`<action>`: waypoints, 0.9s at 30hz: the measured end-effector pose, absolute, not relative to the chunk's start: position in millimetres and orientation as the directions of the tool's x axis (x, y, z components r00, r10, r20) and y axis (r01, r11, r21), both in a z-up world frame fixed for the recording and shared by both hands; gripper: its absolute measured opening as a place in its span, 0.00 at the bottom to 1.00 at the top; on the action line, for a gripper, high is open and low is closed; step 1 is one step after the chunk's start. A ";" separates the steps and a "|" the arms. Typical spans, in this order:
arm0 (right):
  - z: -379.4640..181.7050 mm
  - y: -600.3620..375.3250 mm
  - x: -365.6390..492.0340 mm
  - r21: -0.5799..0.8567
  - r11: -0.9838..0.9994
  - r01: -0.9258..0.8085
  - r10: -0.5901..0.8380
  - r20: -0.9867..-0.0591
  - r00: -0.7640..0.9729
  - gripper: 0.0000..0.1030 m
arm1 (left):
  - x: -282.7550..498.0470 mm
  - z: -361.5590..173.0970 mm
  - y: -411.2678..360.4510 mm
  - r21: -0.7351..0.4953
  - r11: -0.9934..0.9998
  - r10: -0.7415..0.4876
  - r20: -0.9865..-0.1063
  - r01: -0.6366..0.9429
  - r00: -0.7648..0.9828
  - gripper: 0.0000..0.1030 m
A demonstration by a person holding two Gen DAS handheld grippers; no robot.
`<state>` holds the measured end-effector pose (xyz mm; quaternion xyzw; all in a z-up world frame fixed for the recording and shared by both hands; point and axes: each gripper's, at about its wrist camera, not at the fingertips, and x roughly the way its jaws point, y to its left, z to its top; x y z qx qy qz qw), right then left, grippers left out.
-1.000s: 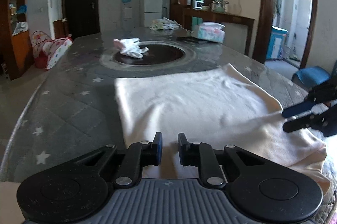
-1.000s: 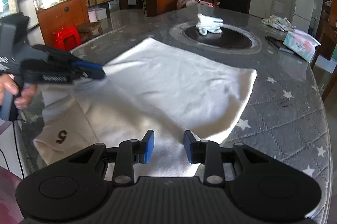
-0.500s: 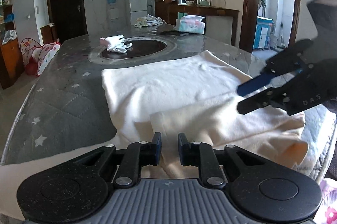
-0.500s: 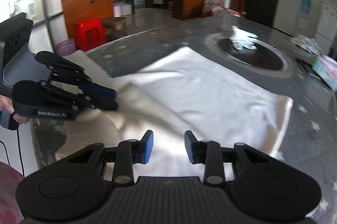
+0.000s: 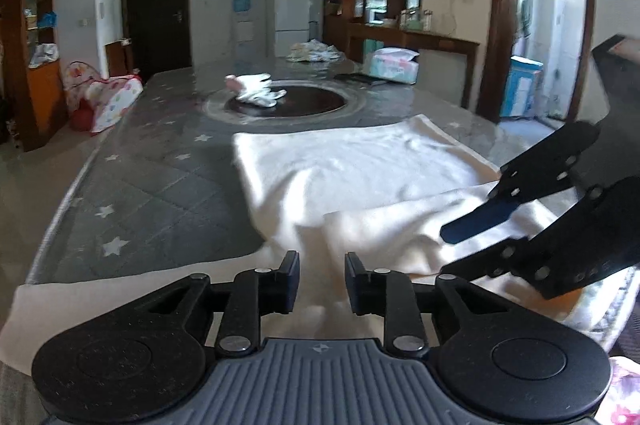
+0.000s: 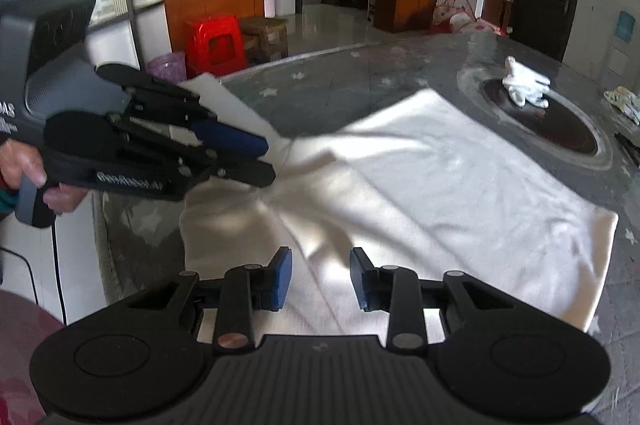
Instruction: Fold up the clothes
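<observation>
1. The cream garment (image 6: 432,193) lies spread on the star-patterned table (image 5: 160,185), its far part flat and smooth and reaching toward the dark round inset (image 5: 288,101) in the middle of the table.

2. Its near part is bunched. A flap has been turned over onto the body near the table's near edge, so a first fold looks begun but is not pressed flat. The creases there run slack and uneven.

3. The left gripper (image 6: 256,161) hovers over the near left part of the cloth. Its fingers stand a narrow way apart in its own view, and I can't tell whether any cloth is pinched between them; in the other view its tips look close together, right at a raised ridge of fabric.

4. The right gripper (image 6: 320,277) has its jaws moderately apart, holding nothing, poised just above the near middle of the garment.

5. By my reckoning the job is early on: one side partly turned in, the wide far part untouched, no tidy stack yet. Smoothing this flap, folding the other side and halving the length are all left.

6. A pair of white gloves (image 5: 258,91) sits on the dark inset, well apart from the garment, with a tissue pack (image 5: 394,65) farther off to the right.
</observation>
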<state>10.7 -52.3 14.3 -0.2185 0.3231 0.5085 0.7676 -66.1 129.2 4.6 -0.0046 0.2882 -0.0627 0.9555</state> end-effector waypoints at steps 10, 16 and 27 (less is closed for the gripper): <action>20.6 -63.2 3.4 -0.031 0.388 -0.921 0.638 -0.712 0.293 0.02 | -60.7 0.0 119.3 -0.016 0.991 -0.118 -0.559 0.131 0.821 0.35; 13.7 -64.0 2.2 -0.012 0.364 -0.931 0.628 -0.736 0.255 0.06 | -56.9 -4.3 119.6 0.024 0.993 -0.080 -0.570 0.114 0.818 0.36; 10.3 -60.5 19.4 0.048 0.428 -0.902 0.640 -0.721 0.266 0.17 | -73.9 -1.1 136.6 -0.029 0.999 -0.041 -0.546 0.029 0.837 0.40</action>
